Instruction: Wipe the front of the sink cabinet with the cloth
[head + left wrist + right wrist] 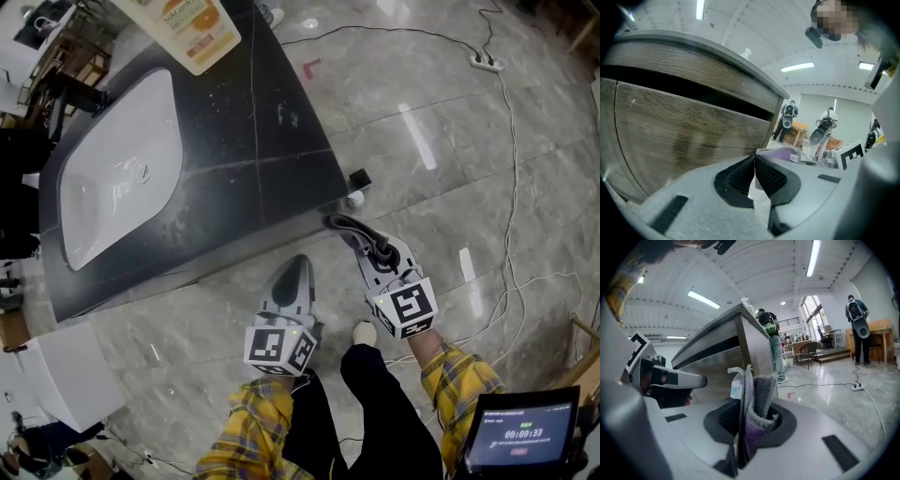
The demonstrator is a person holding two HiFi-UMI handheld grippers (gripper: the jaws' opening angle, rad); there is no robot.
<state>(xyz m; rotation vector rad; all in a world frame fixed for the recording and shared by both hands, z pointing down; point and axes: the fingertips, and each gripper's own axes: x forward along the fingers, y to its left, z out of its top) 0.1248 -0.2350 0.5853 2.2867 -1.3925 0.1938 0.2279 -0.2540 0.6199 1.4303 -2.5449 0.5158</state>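
Cloth (761, 394), grey and purple, stands pinched in the right gripper's (748, 404) closed fingers near the sink cabinet (689, 131) corner. The print on its white tag is too small to read. The left gripper's (754, 161) fingers are together, empty.

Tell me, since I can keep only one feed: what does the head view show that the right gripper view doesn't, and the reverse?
Only the head view shows the white sink basin set in the dark countertop, and a tablet showing a timer. Only the right gripper view shows how the gray-purple cloth sits clamped in the right gripper, the wood-grain cabinet front, and people standing in the background. Both show the left gripper, the glossy floor and a power strip on it.
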